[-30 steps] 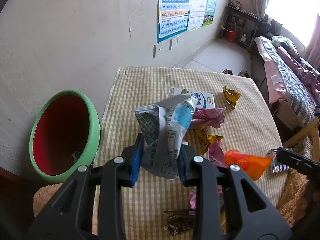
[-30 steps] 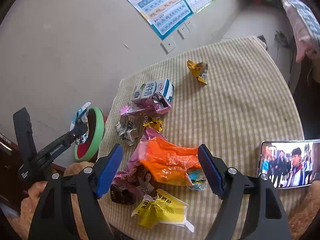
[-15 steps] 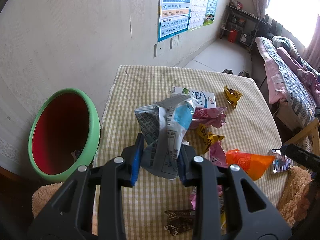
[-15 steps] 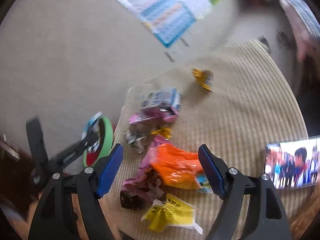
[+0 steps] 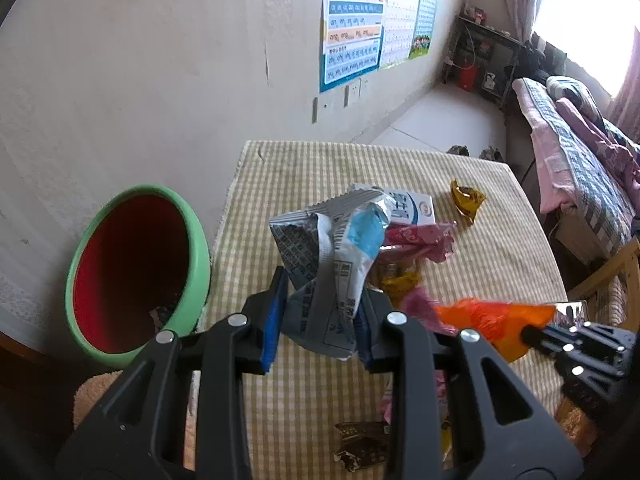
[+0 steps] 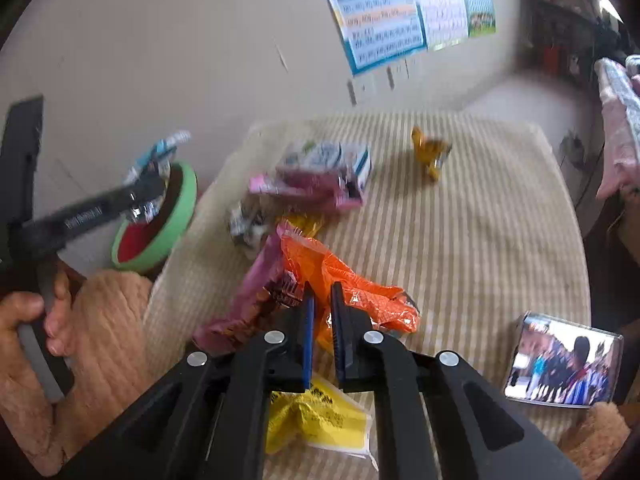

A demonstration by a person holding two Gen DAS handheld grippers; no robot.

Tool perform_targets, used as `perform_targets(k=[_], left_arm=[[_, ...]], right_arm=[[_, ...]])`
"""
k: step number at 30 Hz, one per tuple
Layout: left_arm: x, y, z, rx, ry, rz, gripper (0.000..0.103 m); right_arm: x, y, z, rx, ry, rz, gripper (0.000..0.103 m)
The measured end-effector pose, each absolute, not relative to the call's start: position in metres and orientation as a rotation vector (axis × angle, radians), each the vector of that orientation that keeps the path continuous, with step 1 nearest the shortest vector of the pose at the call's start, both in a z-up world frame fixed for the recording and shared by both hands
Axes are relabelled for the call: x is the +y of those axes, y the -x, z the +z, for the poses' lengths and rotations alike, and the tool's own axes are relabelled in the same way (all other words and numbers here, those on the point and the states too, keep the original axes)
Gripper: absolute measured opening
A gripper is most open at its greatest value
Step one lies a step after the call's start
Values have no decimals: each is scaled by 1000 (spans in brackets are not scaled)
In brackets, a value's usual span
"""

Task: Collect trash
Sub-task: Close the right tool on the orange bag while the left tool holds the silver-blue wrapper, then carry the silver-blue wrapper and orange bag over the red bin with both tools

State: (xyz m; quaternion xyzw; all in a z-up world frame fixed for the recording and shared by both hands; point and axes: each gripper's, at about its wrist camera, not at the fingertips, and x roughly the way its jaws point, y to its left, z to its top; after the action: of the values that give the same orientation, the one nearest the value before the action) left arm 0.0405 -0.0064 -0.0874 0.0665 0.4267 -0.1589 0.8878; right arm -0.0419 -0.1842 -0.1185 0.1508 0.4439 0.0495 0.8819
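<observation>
My left gripper (image 5: 320, 304) is shut on a crumpled grey-and-blue wrapper (image 5: 332, 240) and holds it up over the table's left edge. The green bin with a red inside (image 5: 200, 264) stands just to its left, below the table. In the right wrist view my right gripper (image 6: 321, 300) points down at the wrapper pile, its jaws closing tight on an orange wrapper (image 6: 340, 276) pinched between the pads. The same orange wrapper (image 5: 492, 320) shows in the left wrist view. The left gripper (image 6: 152, 188) with its wrapper appears over the bin (image 6: 180, 208).
On the checked tablecloth (image 6: 460, 240) lie a milk carton (image 5: 416, 208), a pink wrapper (image 5: 416, 240), a gold wrapper (image 5: 466, 200), a yellow packet (image 6: 316, 416) and a brown wrapper (image 5: 360, 444). A phone (image 6: 560, 368) lies near the right corner. A bed (image 5: 580, 152) stands beyond.
My right gripper, wide open around the orange wrapper before, has rolled, shifted and shut on it. The left gripper and its wrapper have stayed put.
</observation>
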Motion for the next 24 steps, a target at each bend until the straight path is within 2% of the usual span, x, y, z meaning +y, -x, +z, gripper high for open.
perform_targets(k=[12, 24], left_arm=[[0, -38, -77, 866, -116, -333, 29], [12, -39, -78, 872, -94, -311, 29]], right_arm=[[-197, 33, -60, 792, -344, 36, 8], [-169, 15, -40, 751, -331, 100, 8]])
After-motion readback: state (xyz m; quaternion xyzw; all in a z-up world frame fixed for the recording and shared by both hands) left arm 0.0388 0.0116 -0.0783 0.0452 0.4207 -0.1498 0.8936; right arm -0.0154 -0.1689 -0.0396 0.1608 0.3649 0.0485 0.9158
